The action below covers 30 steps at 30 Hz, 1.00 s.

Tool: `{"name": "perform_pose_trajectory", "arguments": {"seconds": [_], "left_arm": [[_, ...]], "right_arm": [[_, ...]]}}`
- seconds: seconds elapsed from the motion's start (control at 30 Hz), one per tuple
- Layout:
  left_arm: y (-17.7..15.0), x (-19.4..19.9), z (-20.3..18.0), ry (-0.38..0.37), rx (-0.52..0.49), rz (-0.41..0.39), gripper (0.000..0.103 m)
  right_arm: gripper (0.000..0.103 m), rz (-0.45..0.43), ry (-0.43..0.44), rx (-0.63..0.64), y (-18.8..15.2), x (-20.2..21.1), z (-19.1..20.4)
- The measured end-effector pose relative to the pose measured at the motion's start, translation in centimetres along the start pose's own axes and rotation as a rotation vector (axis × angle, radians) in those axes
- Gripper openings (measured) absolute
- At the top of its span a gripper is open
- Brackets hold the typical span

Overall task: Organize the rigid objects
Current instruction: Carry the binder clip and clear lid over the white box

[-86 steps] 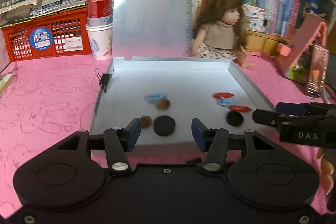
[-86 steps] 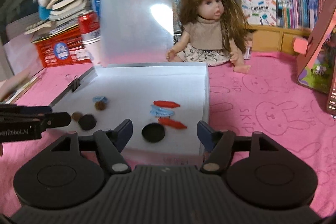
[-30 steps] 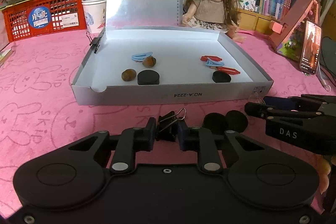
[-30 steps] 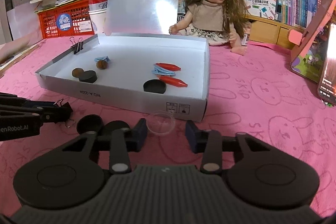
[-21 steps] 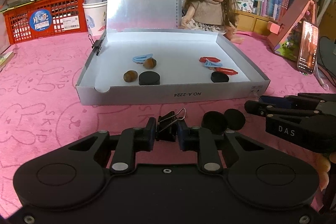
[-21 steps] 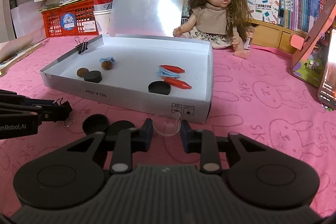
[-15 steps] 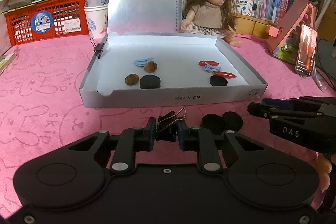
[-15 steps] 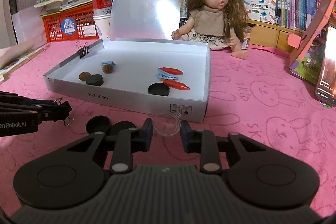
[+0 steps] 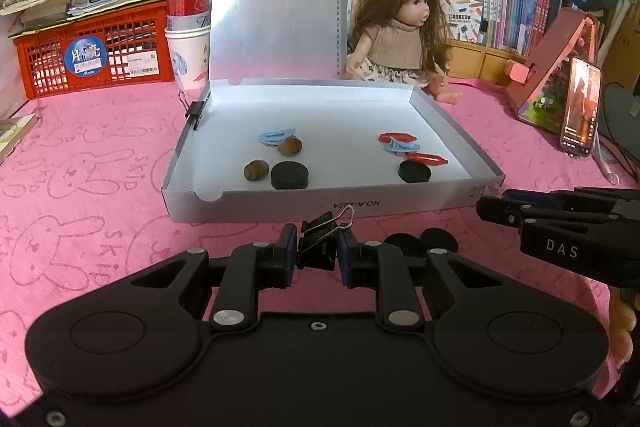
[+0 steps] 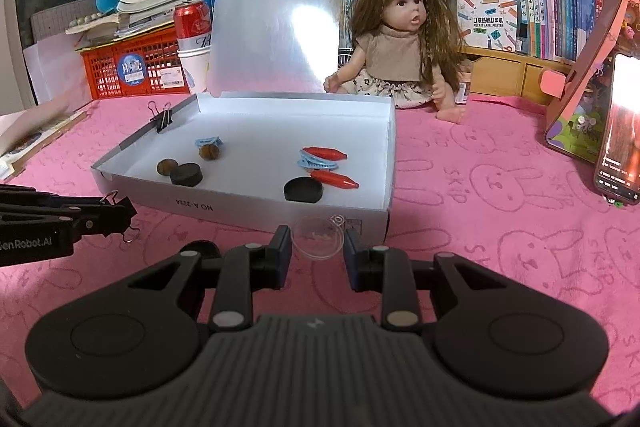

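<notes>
Looking along the left gripper (image 9: 317, 253), the left wrist view showed its jaws closed on a black binder clip (image 9: 318, 241), held just in front of the near wall of the open white box (image 9: 328, 205), with two black discs (image 9: 420, 241) lying on the pink tabletop (image 9: 92, 187) just to its right. Doing this step well probably meant carrying the clip over the wall before letting go, and setting it near like items rather than on the chestnuts (image 9: 256, 171) or hair clips (image 9: 276, 138). Readable there were "NO.A-224", printed upside down on the box wall, "DAS" on the right gripper's side (image 9: 560, 251), and "Moon" on the round sticker of the red crate (image 9: 86, 61). In the right wrist view, the right gripper (image 10: 316, 253) pinched a clear round plastic piece (image 10: 318, 237), held close to the box's near right corner; a light, steady hold seemed wise, since the piece looked thin and slippery, and it would need to clear the wall as well. The same box number showed, partly, "enRobot.AI" on the left gripper's side (image 10: 36, 243), and "POCKET LABEL PRINTER" on a carton (image 10: 486, 23) behind the doll (image 10: 404, 47).
</notes>
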<state>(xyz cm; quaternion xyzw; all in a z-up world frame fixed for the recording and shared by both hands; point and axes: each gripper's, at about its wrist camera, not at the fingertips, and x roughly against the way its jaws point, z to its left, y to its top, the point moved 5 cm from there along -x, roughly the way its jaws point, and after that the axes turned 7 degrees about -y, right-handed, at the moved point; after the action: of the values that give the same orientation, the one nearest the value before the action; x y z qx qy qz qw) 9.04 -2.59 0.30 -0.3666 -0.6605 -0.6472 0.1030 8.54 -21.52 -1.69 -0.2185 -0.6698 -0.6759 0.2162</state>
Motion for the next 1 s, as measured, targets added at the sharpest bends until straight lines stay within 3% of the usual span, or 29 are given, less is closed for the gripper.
{"name": "perform_pose_trajectory", "arguments": {"seconds": [0.4,0.7,1.0], "left_arm": [[0.7,0.6,0.0,-0.002,-0.006,-0.019,0.02],[2.9,0.7,0.6,-0.001,-0.018,-0.045,0.02],[5.6,-1.3,2.1,-0.013,0.038,-0.04,0.02]], "right_arm": [[0.033,-0.005,0.011,-0.02,0.7,0.0,0.3],[0.033,0.008,0.032,-0.066,2.3,-0.7,0.2],[0.033,0.033,0.044,-0.099,4.2,-2.2,0.1]]}}
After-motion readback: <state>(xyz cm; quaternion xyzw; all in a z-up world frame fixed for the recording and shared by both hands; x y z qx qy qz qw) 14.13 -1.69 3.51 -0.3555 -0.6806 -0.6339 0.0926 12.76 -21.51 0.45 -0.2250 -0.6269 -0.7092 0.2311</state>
